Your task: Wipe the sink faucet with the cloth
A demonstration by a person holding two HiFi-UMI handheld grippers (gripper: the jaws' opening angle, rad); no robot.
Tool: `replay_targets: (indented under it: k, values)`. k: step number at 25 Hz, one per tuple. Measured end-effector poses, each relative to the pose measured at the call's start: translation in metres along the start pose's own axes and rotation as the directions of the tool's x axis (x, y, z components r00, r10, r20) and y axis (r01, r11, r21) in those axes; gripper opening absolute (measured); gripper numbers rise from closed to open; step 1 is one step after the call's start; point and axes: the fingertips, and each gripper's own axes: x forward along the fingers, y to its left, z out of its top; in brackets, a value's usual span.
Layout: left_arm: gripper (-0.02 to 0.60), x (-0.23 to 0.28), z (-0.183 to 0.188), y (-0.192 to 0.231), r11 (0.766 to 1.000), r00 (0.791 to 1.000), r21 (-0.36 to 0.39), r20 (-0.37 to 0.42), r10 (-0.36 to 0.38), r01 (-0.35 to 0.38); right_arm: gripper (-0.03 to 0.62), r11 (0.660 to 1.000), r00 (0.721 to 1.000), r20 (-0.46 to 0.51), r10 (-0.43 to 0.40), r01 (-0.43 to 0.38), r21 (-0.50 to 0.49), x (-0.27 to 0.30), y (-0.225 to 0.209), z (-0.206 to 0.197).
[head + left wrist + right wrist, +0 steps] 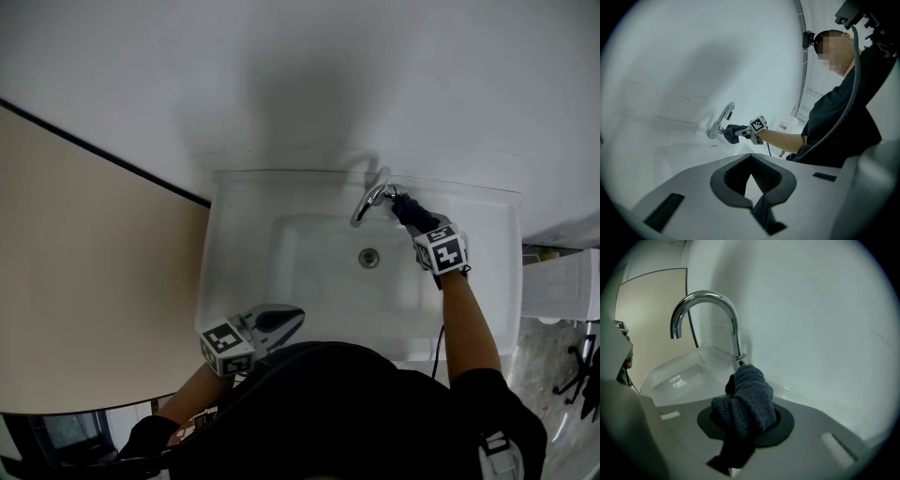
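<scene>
While the left tongs (295,317), pressed together, hang at the sink's (239,234) 7 o'clock rim, the drain (369,257) sits mid-basin and the dark cloth (746,401), pinched in the right tongs (409,214), touches the faucet (371,199) base at 12 o'clock.

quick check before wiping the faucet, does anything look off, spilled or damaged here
Nothing stands out. The faucet stands upright and whole at the back of the sink, with no spill or crack showing. The dark cloth sits bunched in the jaws of the right gripper, at the faucet's base.
</scene>
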Motion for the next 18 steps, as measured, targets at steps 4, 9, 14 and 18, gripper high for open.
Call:
replay_targets:
  k: [4,9,14,18]
  values:
    - [0.0,-0.002,-0.008,0.005,1.0,1.0,0.011,-0.007,-0.005,0.005,0.081,0.999,0.998,-0.028,-0.054,0.054,0.001,-0.002,-0.026,-0.009]
    - [0.0,0.006,-0.008,-0.003,0.999,0.999,0.027,-0.022,-0.025,0.026,0.083,0.958,0.988,-0.052,-0.149,0.131,-0.255,-0.002,-0.017,0.012]
    - [0.0,0.003,-0.009,-0.001,0.999,1.0,0.035,-0.015,-0.016,0.017,0.081,0.885,0.973,0.015,-0.229,0.215,-0.412,-0.001,-0.016,0.04]
    - [0.0,0.005,-0.009,-0.002,0.999,1.0,0.03,-0.018,-0.02,0.021,0.081,0.811,0.959,-0.057,-0.277,0.202,-0.549,0.027,-0.02,0.035]
